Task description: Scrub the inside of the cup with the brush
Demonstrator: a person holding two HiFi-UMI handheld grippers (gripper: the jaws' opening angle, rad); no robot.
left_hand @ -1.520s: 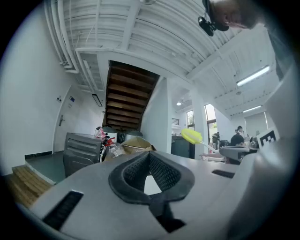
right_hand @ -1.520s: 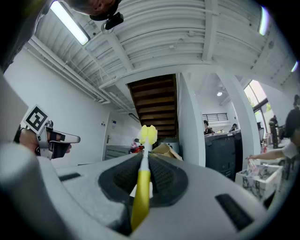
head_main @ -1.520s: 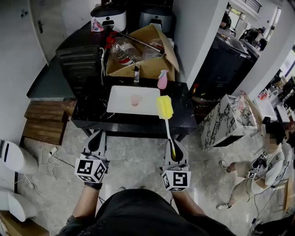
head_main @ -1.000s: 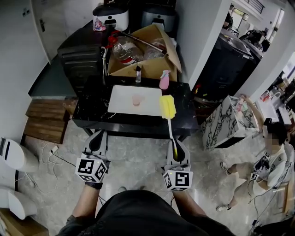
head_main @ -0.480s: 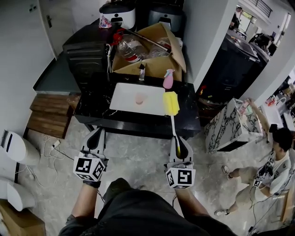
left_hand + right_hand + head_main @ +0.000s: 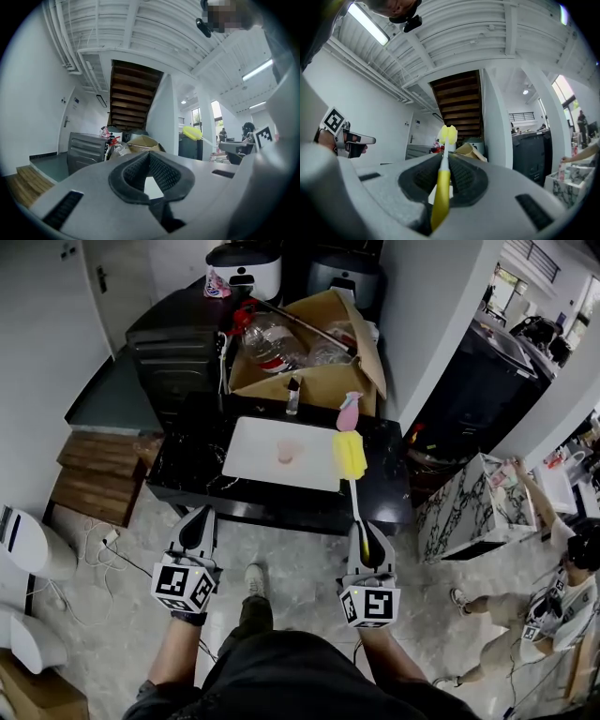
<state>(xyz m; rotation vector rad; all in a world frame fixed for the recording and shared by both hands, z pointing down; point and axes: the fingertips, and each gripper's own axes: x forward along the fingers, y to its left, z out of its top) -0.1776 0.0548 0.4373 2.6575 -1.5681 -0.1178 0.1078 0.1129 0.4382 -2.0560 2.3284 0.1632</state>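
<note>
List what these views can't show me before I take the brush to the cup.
Cup: head view, too small to see inside; neither gripper view shows it.
Brush handle's end: buried in the right gripper, head and right gripper views.
Cardboard box contents: head view, small and cluttered.

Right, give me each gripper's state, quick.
Left gripper: shut, empty.
Right gripper: shut on the handle of the yellow sponge brush.
</note>
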